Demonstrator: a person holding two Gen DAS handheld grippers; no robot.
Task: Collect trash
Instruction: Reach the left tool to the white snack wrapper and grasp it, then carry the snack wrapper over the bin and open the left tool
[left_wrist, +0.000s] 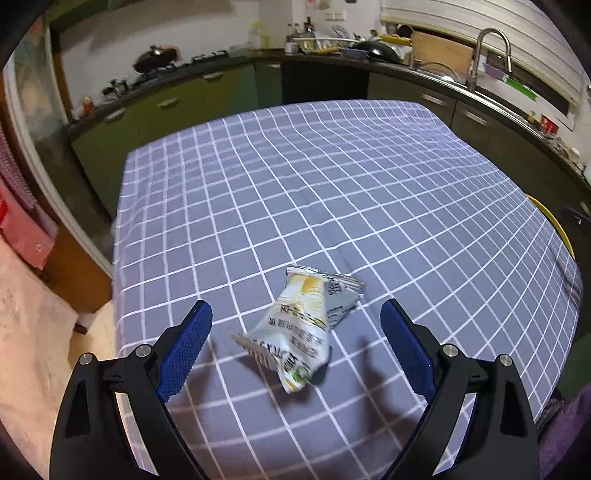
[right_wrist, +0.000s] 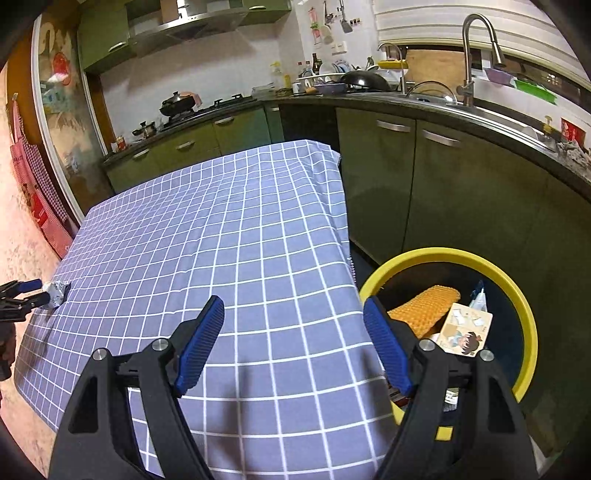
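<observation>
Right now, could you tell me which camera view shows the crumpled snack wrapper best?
The left wrist view: the snack wrapper lies large and unobstructed between its open fingers. The right wrist view shows it small at the far left edge.

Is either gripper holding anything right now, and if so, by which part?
Nothing is held. The left gripper stands open around the crumpled silver-and-yellow snack wrapper on the checked tablecloth, pads clear of it. The right gripper is open and empty.

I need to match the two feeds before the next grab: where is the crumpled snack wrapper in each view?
Left wrist view: snack wrapper low centre, on the cloth between the open jaws.
Right wrist view: snack wrapper at far left edge, by the left gripper.
Shared landmark: the checked tablecloth.
</observation>
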